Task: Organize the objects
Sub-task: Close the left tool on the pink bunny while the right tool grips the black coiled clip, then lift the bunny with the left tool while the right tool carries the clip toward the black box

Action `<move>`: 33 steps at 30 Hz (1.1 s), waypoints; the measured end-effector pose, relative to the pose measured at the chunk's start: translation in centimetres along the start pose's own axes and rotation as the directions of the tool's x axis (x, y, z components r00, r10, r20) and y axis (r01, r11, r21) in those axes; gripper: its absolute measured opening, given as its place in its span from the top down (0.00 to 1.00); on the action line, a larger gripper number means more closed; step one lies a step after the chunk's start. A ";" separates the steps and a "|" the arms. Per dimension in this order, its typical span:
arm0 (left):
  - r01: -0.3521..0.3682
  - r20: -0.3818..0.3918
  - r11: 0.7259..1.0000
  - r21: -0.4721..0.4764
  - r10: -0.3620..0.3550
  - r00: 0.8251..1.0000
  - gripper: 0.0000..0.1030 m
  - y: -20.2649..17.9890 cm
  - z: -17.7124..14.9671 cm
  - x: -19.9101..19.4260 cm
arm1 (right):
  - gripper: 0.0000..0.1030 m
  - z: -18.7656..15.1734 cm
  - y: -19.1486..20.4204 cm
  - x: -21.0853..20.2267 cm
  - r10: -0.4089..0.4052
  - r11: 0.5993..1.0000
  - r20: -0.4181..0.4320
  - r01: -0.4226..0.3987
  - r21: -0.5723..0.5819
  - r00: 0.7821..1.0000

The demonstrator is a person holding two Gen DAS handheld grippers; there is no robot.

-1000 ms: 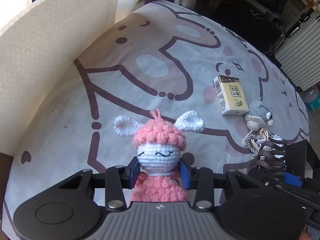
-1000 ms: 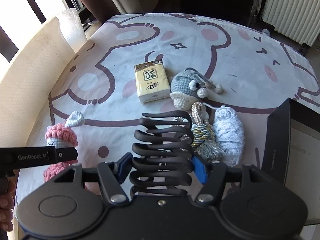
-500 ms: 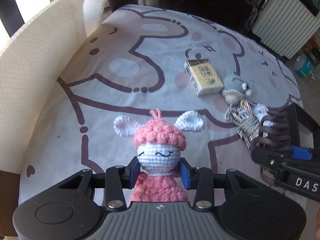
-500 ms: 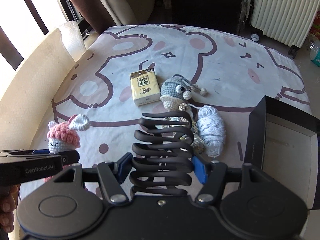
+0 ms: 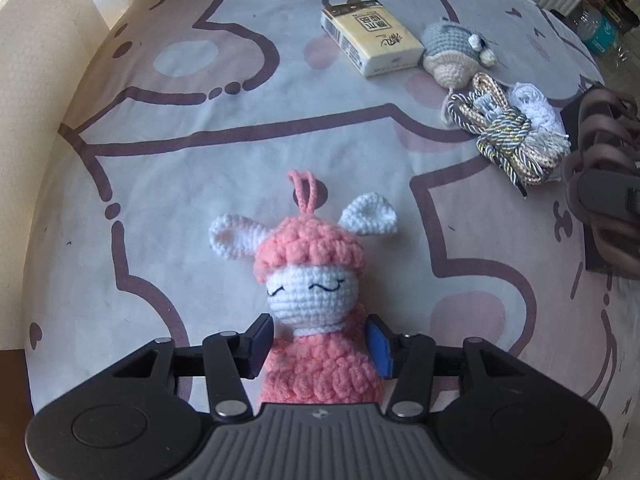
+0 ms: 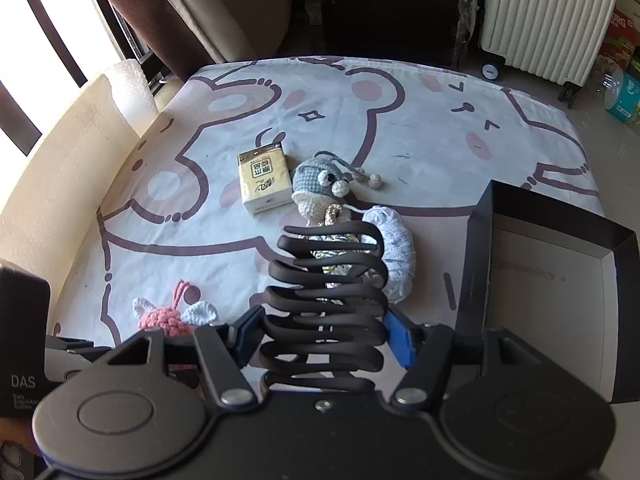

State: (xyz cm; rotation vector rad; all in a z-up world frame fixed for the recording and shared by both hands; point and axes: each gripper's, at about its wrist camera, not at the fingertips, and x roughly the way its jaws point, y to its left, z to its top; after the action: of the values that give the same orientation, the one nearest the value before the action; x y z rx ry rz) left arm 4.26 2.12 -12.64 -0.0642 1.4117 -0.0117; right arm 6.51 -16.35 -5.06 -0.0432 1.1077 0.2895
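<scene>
Crocheted doll (image 5: 310, 292): pink bobble cap and pink body, white face with two stitched closed eyes, two white ears, pink hanging loop on top. Lies on the bear-print sheet (image 5: 240, 128) near its cream-padded edge, between the fingers of the left tool (image 5: 318, 344), whose jaws are opening; a narrow gap shows at each blue pad (no pressing seen).

Black coiled wire rack (image 6: 326, 300): stacked wavy loops, clenched between the blue pads of the right tool (image 6: 326, 338), held above the sheet.

Also on the sheet, well apart from the doll: yellow tissue pack (image 5: 372, 36), grey-capped crocheted figure (image 5: 454, 50), bundle of braided cords (image 5: 508, 132), white knitted roll (image 6: 394, 254). Open black box (image 6: 540, 276) at the right.
</scene>
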 end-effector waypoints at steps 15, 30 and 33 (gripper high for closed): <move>-0.014 0.185 0.998 -0.056 0.024 0.982 0.63 0.0 1.2 -5.9 | 0.37 -0.2 0.7 -1.6 -0.007 1.000 0.044 0.008 -0.026 0.999; -0.057 0.381 0.997 -0.048 0.071 0.922 0.63 -2.2 0.2 -12.3 | 0.37 -0.9 -0.1 -5.3 -0.058 0.998 0.105 0.061 -0.019 0.993; -0.055 0.402 0.997 -0.049 0.070 0.913 0.63 -2.5 -0.2 -13.1 | 0.37 -1.1 -0.3 -6.1 -0.069 0.997 0.115 0.071 -0.013 0.991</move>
State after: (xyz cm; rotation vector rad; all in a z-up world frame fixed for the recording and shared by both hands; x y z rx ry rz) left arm 2.07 0.27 0.42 -0.0477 0.9977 0.0774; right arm 3.09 -18.12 -0.23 -0.0801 0.9877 0.2357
